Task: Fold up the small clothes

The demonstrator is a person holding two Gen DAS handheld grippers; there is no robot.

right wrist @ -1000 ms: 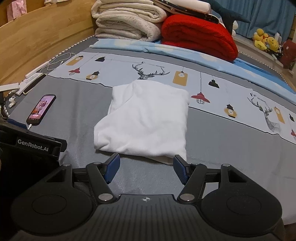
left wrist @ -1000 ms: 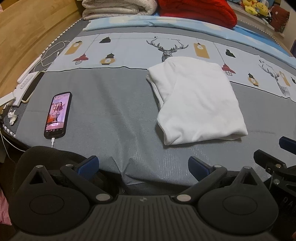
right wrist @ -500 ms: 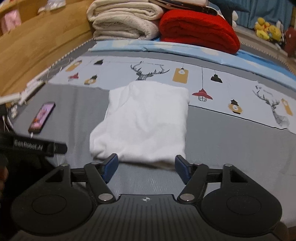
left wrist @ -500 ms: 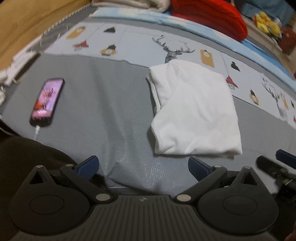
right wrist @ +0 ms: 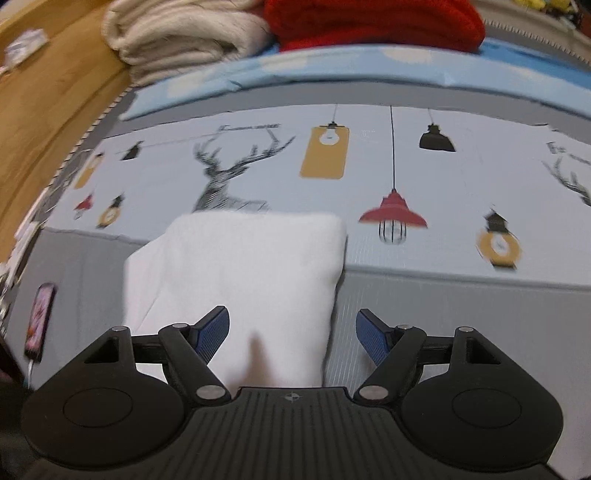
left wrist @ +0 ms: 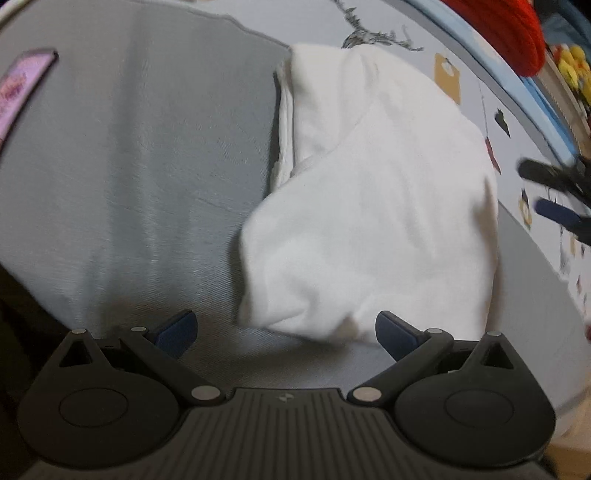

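Left hand-held gripper (left wrist: 286,328) hangs steeply over the bed (left wrist: 129,166), its jaws spread wide and empty, with the near corner of the folded white garment (left wrist: 369,206) lying between the blue pads but untouched. That garment's long axis runs from about 6 o'clock up toward 12, tilted slightly right, its layered folded edge facing 9 o'clock. Compared with a second ago, this camera has dropped much closer, so the cloth fills the view and the phone (left wrist: 22,85) sits cut off at 10 o'clock. Right hand-held gripper (right wrist: 291,332) has its jaws opening, nothing pinched; the garment's right near edge lies under the gap. It has swung across, since earlier the cloth lay centred ahead of it. Grey bedding gives way to a deer-and-lantern print (right wrist: 236,170), with a cream blanket (right wrist: 184,40) and a red blanket (right wrist: 373,22) at 12 o'clock.
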